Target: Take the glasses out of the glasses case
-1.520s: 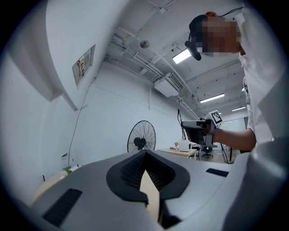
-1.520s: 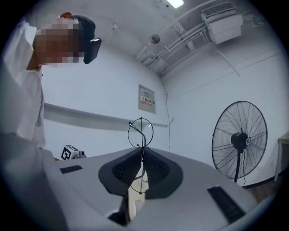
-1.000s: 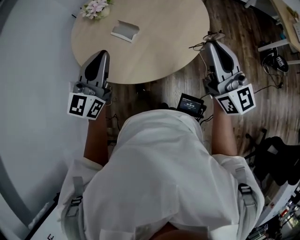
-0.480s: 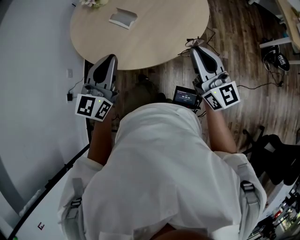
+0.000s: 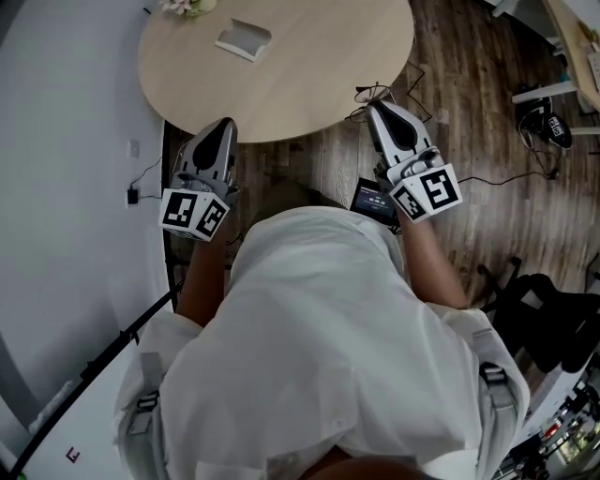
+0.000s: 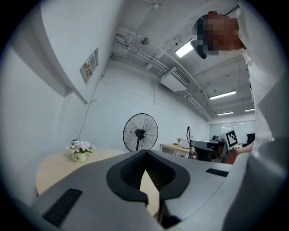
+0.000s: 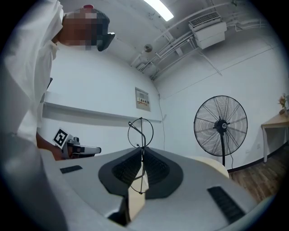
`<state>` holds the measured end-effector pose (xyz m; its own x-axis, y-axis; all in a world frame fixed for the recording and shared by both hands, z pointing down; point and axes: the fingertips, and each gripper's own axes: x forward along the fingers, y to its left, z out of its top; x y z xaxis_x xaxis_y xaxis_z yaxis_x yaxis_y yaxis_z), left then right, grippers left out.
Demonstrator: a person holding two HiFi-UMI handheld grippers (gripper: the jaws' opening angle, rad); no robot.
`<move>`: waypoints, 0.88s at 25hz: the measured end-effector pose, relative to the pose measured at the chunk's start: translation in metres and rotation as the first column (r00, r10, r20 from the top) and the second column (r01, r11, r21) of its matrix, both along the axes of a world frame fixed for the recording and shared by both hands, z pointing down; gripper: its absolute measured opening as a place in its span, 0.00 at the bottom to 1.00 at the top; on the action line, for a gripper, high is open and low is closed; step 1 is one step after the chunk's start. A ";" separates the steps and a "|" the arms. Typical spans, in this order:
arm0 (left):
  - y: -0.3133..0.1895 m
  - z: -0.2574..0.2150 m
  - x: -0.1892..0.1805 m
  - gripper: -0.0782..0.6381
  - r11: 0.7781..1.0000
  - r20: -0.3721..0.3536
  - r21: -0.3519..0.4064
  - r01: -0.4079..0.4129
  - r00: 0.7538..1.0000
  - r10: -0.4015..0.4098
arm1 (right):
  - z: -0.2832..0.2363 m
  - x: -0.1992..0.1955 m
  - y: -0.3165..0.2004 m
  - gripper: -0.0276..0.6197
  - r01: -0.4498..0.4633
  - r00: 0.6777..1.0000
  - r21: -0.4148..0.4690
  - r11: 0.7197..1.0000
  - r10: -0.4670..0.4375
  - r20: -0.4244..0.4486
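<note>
An open pale grey glasses case (image 5: 242,39) lies on the far part of the round wooden table (image 5: 319,66), with nothing visible in it. My right gripper (image 5: 373,101) is held over the floor just off the table's near right edge, shut on thin wire-framed glasses (image 5: 372,91). In the right gripper view the glasses (image 7: 142,135) stand upright, pinched between the closed jaws of my right gripper (image 7: 142,153), one round lens ring above the tips. My left gripper (image 5: 223,124) hovers at the table's near left edge. The left gripper (image 6: 145,153) is shut and holds nothing.
A small pot of pink flowers (image 5: 183,6) sits at the table's far left edge. A white wall runs along the left. Cables and black gear (image 5: 548,117) lie on the wooden floor at right. A standing fan (image 7: 221,125) is against the wall.
Both grippers have drawn back from the table toward the person's body. The right one moved inward with the glasses still pinched. The table now lies farther up the head view.
</note>
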<state>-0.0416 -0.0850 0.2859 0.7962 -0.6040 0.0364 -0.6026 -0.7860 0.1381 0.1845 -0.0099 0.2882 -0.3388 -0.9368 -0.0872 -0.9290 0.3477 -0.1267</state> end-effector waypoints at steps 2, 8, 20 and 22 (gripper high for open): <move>-0.003 0.006 0.009 0.13 1.000 -0.016 -0.001 -0.006 1.000 0.006 | 0.005 0.002 -0.001 0.09 -0.003 1.000 -0.015 1.000 0.003 0.001; -0.001 0.013 0.031 0.13 0.999 -0.013 -0.017 -0.047 0.999 0.046 | 0.020 0.015 0.009 0.09 -0.022 1.000 -0.046 0.999 0.022 0.014; 0.004 0.030 0.048 0.13 0.994 -0.012 -0.062 -0.092 0.996 0.092 | 0.025 0.015 0.011 0.09 -0.012 1.000 -0.052 0.999 0.012 -0.002; 0.010 0.030 0.050 0.13 0.993 -0.006 -0.067 -0.093 0.996 0.093 | 0.027 0.019 0.017 0.09 -0.017 1.000 -0.058 0.998 0.017 0.001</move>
<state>0.0083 -0.0749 0.3158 0.8490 -0.5234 0.0722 -0.5267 -0.8277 0.1937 0.2035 0.0067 0.3148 -0.3230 -0.9458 -0.0330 -0.9343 0.3243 -0.1480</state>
